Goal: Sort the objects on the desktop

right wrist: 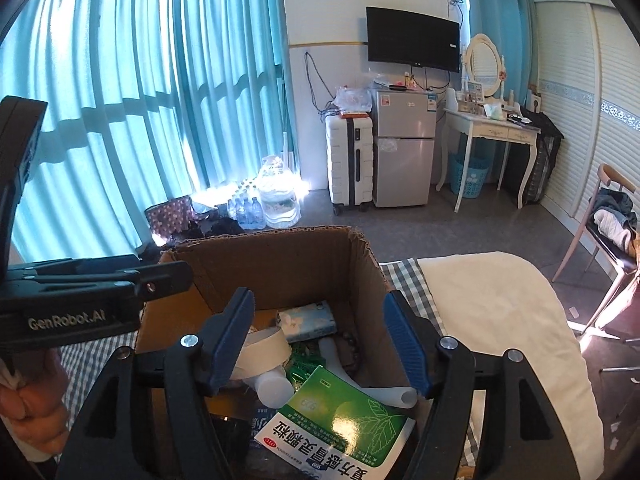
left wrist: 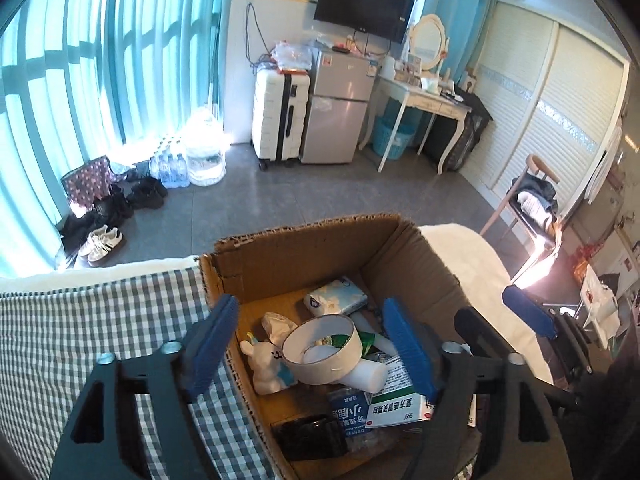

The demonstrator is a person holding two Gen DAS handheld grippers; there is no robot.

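The cardboard box (left wrist: 404,256) on the checked cloth (left wrist: 72,320) already holds most of what shows: a green medicine box (right wrist: 340,420), tissue pack (left wrist: 338,298), tape roll (left wrist: 324,350), plush rabbit (left wrist: 266,364). Above it, left gripper (left wrist: 312,344) and right gripper (right wrist: 320,340) gape wide, holding nothing; sorting looks nearly done

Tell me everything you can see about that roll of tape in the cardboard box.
The roll of tape is a wide ring, off-white to beige, probably paper masking tape, with a hollow centre. It lies tilted atop the pile in the cardboard box, leaning on a white bottle beside a white bunny toy. No tongs touch it.
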